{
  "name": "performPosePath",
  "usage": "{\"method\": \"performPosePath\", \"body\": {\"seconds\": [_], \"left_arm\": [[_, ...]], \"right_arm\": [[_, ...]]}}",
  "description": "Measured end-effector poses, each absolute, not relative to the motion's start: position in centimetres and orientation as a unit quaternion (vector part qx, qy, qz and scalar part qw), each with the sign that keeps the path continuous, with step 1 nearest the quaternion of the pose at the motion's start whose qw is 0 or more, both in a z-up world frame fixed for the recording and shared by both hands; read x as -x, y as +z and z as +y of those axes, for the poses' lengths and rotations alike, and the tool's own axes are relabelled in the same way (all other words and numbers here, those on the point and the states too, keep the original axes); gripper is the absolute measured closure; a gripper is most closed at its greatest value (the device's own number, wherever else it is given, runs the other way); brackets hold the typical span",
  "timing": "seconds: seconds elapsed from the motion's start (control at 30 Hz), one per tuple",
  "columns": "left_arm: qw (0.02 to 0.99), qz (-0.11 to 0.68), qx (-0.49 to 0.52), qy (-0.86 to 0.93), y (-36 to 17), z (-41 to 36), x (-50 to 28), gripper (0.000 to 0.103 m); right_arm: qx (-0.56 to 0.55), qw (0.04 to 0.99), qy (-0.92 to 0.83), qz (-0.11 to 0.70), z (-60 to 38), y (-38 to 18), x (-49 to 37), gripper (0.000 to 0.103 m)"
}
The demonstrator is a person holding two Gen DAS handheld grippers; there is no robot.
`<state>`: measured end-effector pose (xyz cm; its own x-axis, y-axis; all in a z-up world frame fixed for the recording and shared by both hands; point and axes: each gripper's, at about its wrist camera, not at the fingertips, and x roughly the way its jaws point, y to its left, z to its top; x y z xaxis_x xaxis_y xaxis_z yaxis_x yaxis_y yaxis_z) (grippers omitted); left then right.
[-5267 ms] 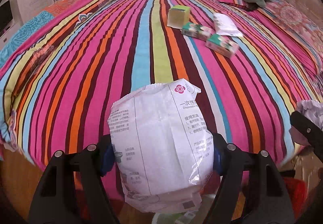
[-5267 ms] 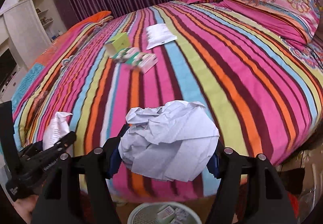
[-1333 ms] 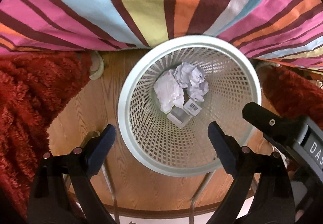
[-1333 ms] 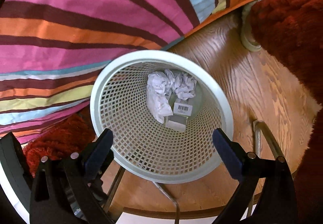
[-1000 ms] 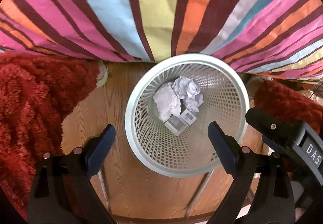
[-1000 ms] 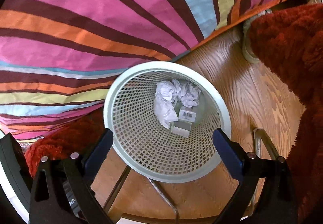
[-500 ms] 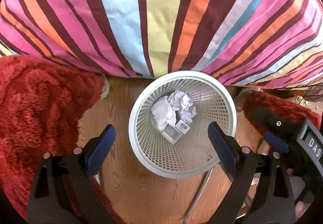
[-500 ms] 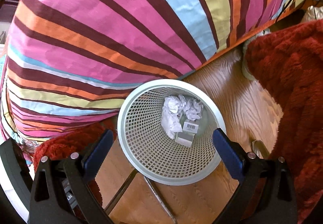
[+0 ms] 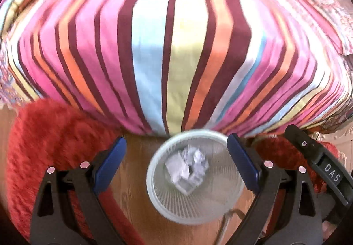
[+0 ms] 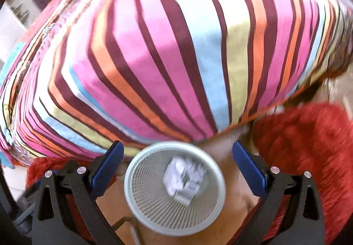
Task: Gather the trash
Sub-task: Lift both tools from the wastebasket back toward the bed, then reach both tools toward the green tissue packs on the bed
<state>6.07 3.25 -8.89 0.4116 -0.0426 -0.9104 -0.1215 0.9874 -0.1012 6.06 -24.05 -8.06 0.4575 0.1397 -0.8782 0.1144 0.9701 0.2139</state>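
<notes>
Round white mesh bin holds crumpled paper.

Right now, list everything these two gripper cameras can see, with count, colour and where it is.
Wastebasket: one, white mesh, on the wood floor by the bed.
Crumpled trash: a few white pieces, blurred, inside the basket.
Striped bedspread: one, multicoloured, above the basket.
Shaggy rug: red, on both sides of the basket.
Wood floor: brown.
Left gripper: black, blue pads, open, empty.
Right gripper: same, open, empty.
</notes>
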Motion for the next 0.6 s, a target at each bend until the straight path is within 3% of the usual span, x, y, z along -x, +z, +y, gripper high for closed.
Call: {"method": "performPosePath", "body": {"seconds": [0.27, 0.6], "left_arm": [[0.891, 0.451, 0.050, 0.020, -4.4, 2.8, -5.9, 0.013], [0.900, 0.434, 0.036, 0.031, -2.2, 3.4, -8.4, 0.013]], "right_arm": [[-0.057, 0.905, 0.021, 0.421, -23.3, -3.8, -5.6, 0.009], [-0.045, 0.928, 0.047, 0.368, -23.8, -1.3, -7.9, 0.009]]}}
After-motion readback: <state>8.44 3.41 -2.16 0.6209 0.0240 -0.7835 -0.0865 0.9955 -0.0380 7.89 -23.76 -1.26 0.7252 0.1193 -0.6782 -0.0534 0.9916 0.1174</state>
